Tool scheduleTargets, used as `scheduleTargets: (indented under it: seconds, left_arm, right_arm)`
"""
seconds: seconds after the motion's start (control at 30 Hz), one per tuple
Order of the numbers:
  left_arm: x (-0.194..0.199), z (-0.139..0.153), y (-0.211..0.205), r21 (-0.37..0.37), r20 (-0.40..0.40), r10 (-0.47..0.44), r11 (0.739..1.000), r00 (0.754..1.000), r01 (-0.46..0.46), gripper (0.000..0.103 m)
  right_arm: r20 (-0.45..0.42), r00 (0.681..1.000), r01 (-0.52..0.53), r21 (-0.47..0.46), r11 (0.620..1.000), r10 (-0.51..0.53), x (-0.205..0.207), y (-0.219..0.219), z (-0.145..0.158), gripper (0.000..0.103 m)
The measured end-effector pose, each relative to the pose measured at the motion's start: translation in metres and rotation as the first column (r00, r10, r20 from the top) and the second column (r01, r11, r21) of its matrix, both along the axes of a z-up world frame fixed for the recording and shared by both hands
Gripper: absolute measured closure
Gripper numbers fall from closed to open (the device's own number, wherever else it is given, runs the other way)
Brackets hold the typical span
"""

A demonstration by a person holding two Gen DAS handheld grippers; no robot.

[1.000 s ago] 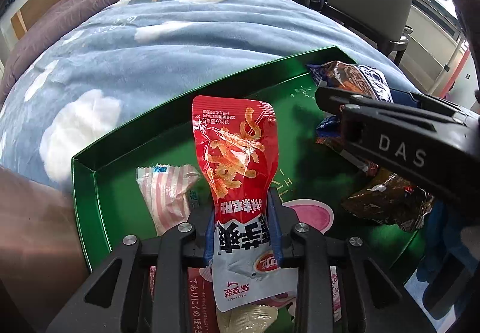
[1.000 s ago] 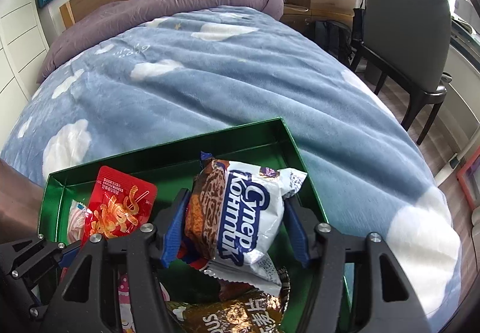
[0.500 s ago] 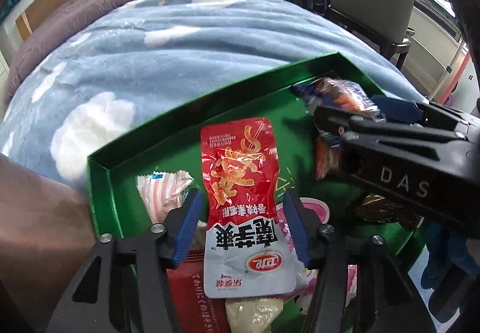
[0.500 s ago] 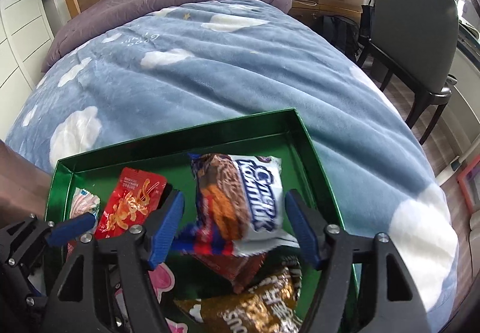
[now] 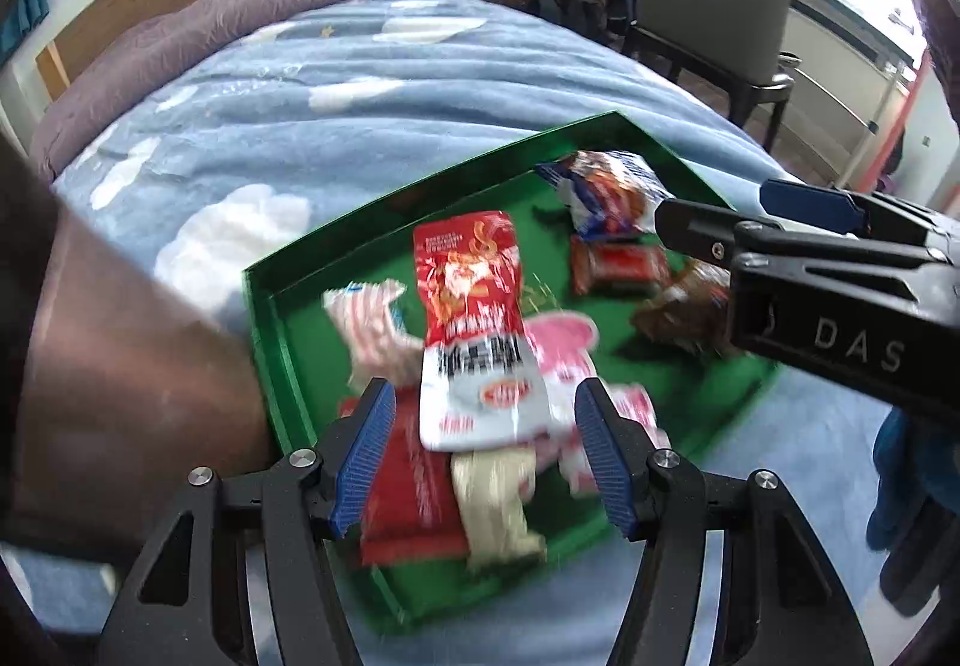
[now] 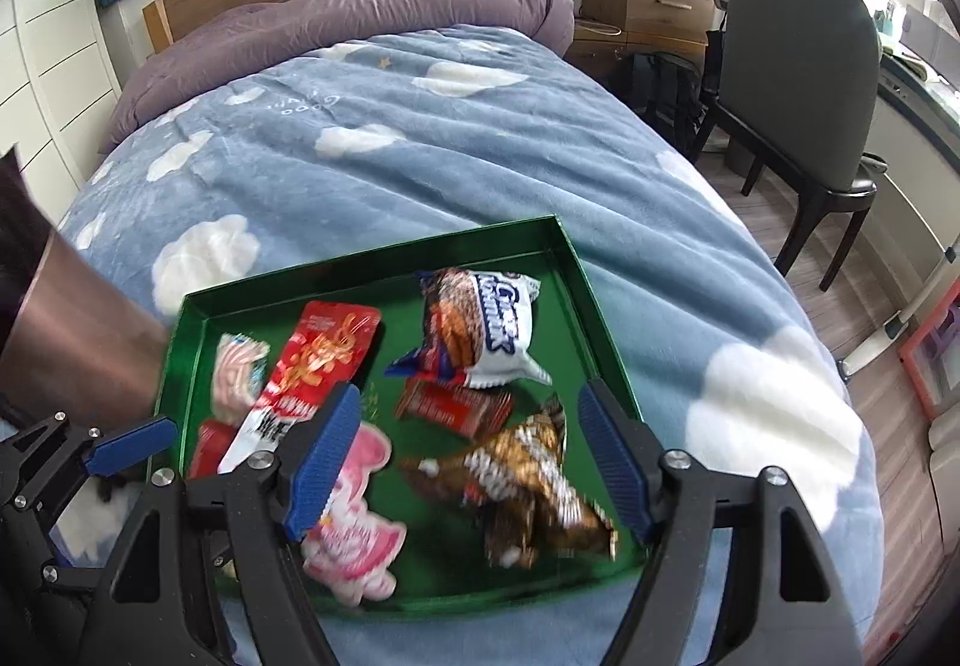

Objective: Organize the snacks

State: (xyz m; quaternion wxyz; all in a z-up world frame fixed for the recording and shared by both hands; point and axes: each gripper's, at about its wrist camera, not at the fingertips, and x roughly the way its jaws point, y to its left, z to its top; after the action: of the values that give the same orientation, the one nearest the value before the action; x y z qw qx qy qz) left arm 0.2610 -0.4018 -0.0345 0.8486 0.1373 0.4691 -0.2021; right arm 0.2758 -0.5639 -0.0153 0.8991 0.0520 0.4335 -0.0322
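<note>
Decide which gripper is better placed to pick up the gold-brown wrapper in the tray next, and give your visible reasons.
Right. The right gripper is open, and the gold-brown wrapper lies between its fingers. The left gripper, also open, frames the red and white packet.

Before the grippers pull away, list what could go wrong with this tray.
1. The green tray rests on a soft, rounded blanket near the bed's edge; it may tilt or slide.
2. The brown packet lies against the tray's near rim and could slip out.
3. The red pouch sits overlapping other packets between the open left gripper fingers; a retreating finger might snag it.
</note>
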Motion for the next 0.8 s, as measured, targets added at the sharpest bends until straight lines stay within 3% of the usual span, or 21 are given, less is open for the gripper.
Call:
scheduleTargets:
  seconds: [0.27,0.5,0.8]
  left_arm:
    - [-0.066,0.032,0.055,-0.039,0.028,0.014,0.999,0.999,-0.013,0.047]
    - [-0.109,0.055,0.125,-0.058,0.072,0.107,0.993,0.992,-0.103,0.047]
    - [-0.155,0.058,0.216,-0.034,0.125,0.234,0.972,0.964,-0.232,0.041]
  right_arm:
    - [0.017,0.999,-0.034,-0.005,0.999,0.034,-0.072,0.04,0.02,0.01]
    - [0.035,0.997,-0.072,-0.007,0.997,0.072,-0.121,0.094,0.033,0.008]
    - [0.081,0.989,-0.124,-0.015,0.992,0.125,-0.169,0.169,0.046,0.0]
